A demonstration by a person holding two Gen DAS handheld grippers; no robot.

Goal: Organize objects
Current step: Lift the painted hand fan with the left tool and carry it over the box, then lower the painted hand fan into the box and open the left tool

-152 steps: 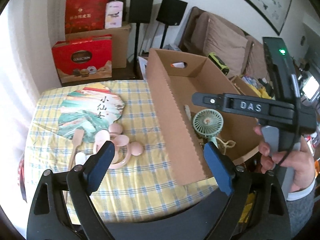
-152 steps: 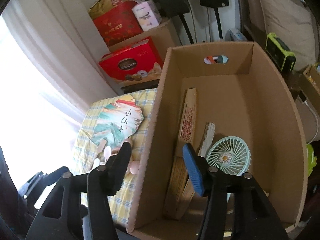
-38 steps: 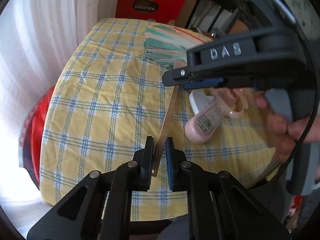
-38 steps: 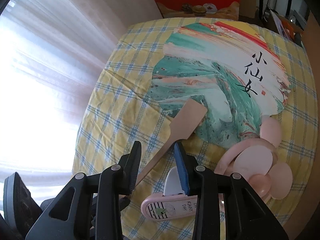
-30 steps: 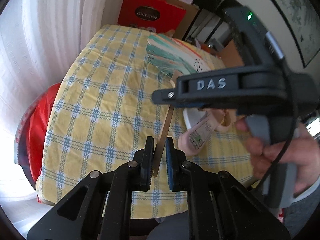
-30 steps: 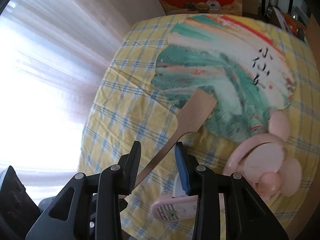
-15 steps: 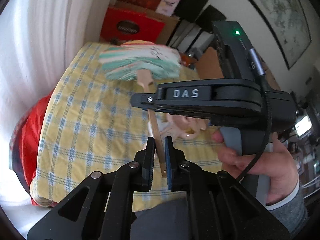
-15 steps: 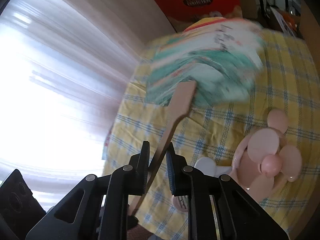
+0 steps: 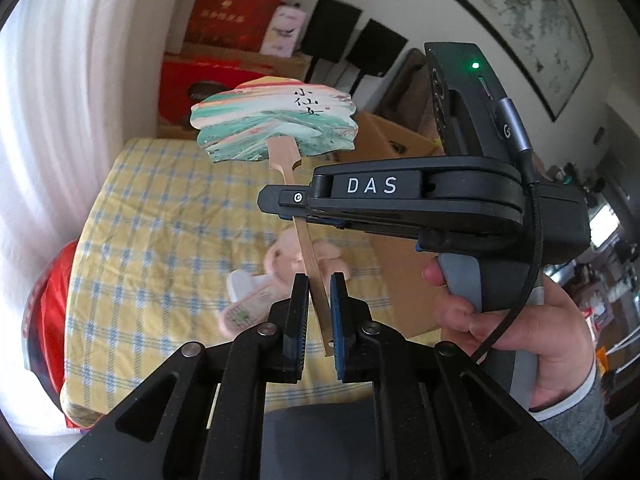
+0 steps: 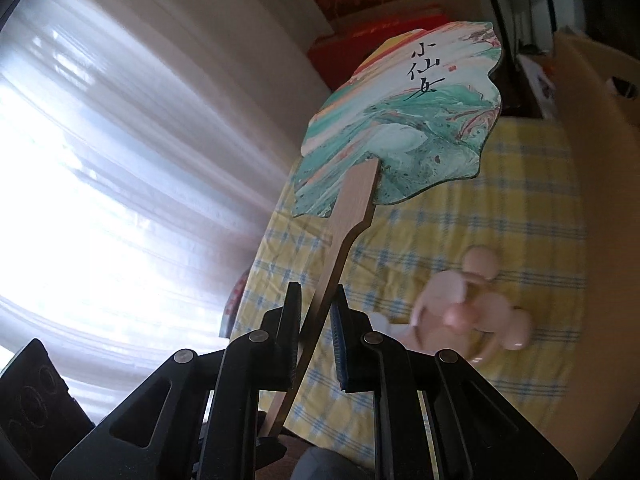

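Note:
A paddle fan (image 9: 272,128) with a marbled green, white and red face and a flat wooden handle (image 9: 306,236) stands upright in the air above the table. My left gripper (image 9: 319,296) is shut on the lower end of the handle. My right gripper (image 9: 290,208), held by a hand (image 9: 520,320), is clamped across the handle higher up. In the right wrist view the fan (image 10: 400,128) rises from my right gripper (image 10: 316,308), whose pads press on the handle. A pink handheld fan (image 9: 280,268) (image 10: 472,308) lies blurred on the cloth below.
The table has a yellow and blue checked cloth (image 9: 160,208). An open cardboard box (image 9: 392,140) (image 10: 600,128) stands at its right side. White curtains (image 9: 80,100) hang on the left. Red gift boxes (image 9: 232,20) and black speakers (image 9: 332,36) stand behind.
The right gripper's jaws have shut on the handle. Both grippers have risen together, lifting the paddle fan off the cloth and tipping it upright. The pink fan stays on the table.

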